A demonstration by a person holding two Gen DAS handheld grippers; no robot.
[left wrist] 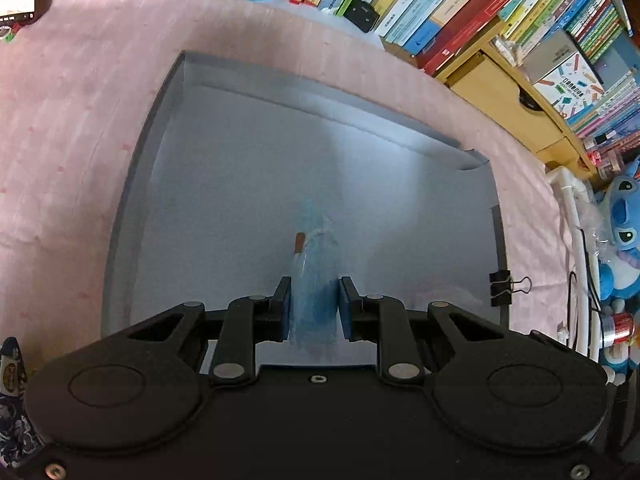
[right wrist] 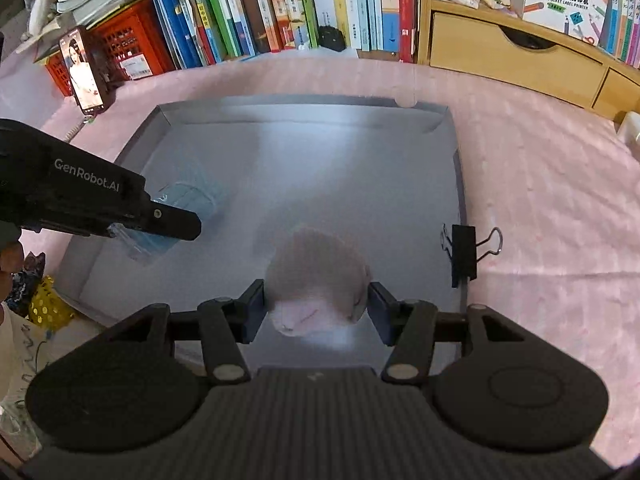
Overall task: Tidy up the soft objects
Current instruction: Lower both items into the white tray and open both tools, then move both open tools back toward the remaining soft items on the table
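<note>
while both soft things are held over it, the grey tray (right wrist: 456,184) is seen lying on a pink cloth (right wrist: 540,200) spread over the bench, with books (right wrist: 280,4) ranked behind it and a binder clip (right wrist: 464,254) fixed to its right wall. the tray floor looks bare apart from what is being carried.

a pale plush lump (right wrist: 316,276) is clamped between the pads of the right gripper (right wrist: 316,308), which is set at a middling width and pressed into the sides of the lump, near the tray's front right. it is judged to be light and yielding; a hold across its middle should be kept, since the edges would squash and slip out.

a blue bagged piece (left wrist: 314,276), apparently wrapped in clear film, is pinched in the left gripper (left wrist: 314,304), whose jaws are drawn narrow around it, over the left part of the tray. the film is judged slippery and the contents limp, so the grip is best taken on the thick folded part, not the loose film.
</note>
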